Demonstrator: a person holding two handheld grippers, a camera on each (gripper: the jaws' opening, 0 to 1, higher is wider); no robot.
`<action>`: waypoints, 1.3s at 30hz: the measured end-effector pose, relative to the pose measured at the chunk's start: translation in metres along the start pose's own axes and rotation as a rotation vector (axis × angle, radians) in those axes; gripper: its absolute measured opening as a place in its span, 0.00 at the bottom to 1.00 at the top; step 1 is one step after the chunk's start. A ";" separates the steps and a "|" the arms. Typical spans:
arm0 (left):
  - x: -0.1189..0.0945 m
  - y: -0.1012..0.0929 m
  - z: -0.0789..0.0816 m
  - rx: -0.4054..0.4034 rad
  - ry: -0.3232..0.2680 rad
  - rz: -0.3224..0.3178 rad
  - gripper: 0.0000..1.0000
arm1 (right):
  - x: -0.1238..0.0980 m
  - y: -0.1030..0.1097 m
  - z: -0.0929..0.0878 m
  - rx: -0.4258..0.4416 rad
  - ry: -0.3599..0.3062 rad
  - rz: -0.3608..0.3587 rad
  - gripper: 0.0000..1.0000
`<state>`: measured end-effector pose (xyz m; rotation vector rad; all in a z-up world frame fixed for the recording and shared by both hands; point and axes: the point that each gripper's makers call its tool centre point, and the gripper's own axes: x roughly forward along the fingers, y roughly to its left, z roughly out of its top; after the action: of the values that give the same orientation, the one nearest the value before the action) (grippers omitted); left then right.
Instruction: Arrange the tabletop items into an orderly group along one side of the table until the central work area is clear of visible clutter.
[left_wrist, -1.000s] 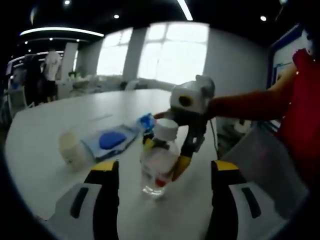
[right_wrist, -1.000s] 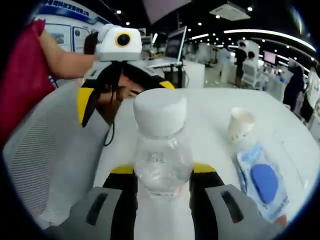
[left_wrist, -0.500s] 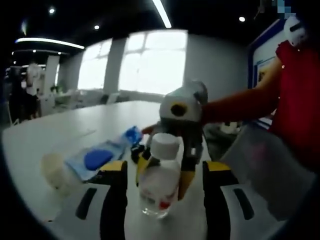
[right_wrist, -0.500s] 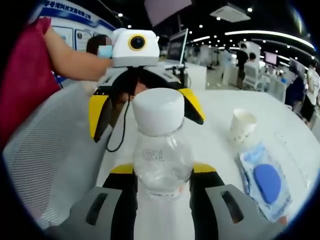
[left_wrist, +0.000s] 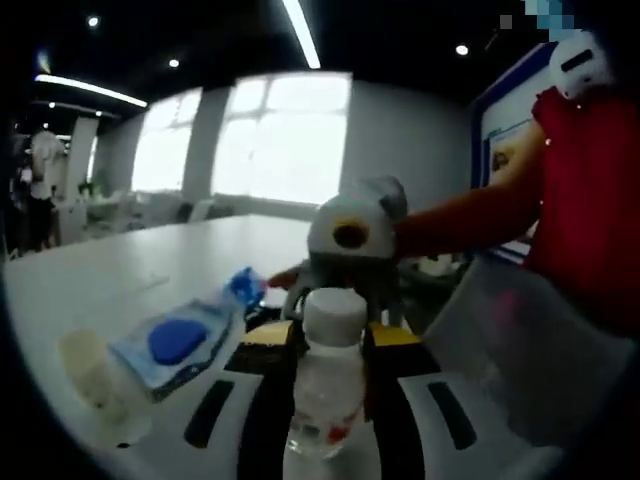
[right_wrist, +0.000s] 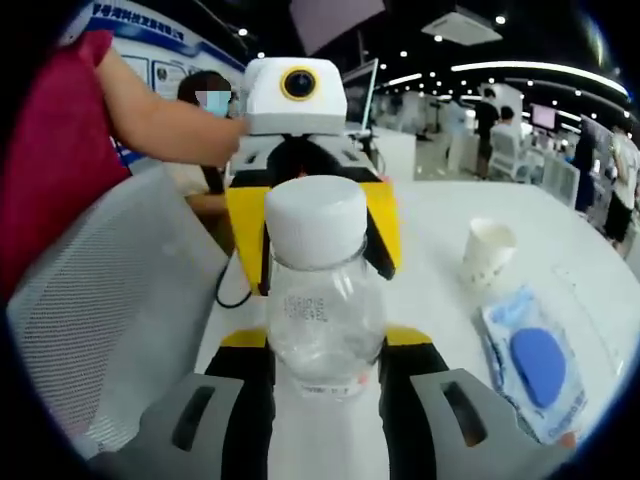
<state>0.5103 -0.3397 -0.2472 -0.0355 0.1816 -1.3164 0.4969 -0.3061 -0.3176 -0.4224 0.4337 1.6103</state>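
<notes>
A clear water bottle (left_wrist: 325, 400) (right_wrist: 325, 320) with a white cap stands upright on the white table (left_wrist: 150, 275) between my two grippers, which face each other. My right gripper (right_wrist: 325, 345) is shut on its lower body. My left gripper (left_wrist: 327, 345) has its jaws pressed against the bottle's sides from the opposite side, and its yellow fingers (right_wrist: 245, 235) flank the bottle. A white paper cup (left_wrist: 90, 365) (right_wrist: 487, 250) and a flat blue packet (left_wrist: 185, 335) (right_wrist: 535, 360) lie to one side on the table.
A grey mesh chair (right_wrist: 110, 320) (left_wrist: 510, 350) stands at the table edge beside the bottle. A person in a red sleeve (left_wrist: 580, 200) (right_wrist: 60, 150) holds the grippers. An open laptop (right_wrist: 350, 95) sits on a far desk. People stand in the background.
My left gripper has moved in toward the bottle and its jaws have narrowed from wide apart to against the bottle's sides. The right gripper has stayed shut on the bottle.
</notes>
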 end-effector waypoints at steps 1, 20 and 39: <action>0.001 -0.001 0.000 0.004 0.001 -0.003 0.24 | 0.000 -0.001 0.000 -0.001 -0.001 0.000 0.39; 0.000 0.000 0.002 0.065 0.014 0.048 0.20 | -0.004 -0.005 -0.003 0.046 -0.034 -0.090 0.47; -0.006 0.010 0.004 0.092 0.032 0.230 0.19 | 0.005 -0.001 -0.008 0.067 -0.034 -0.175 0.59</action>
<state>0.5187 -0.3315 -0.2440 0.0820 0.1477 -1.0949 0.4975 -0.3064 -0.3272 -0.3711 0.4123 1.4277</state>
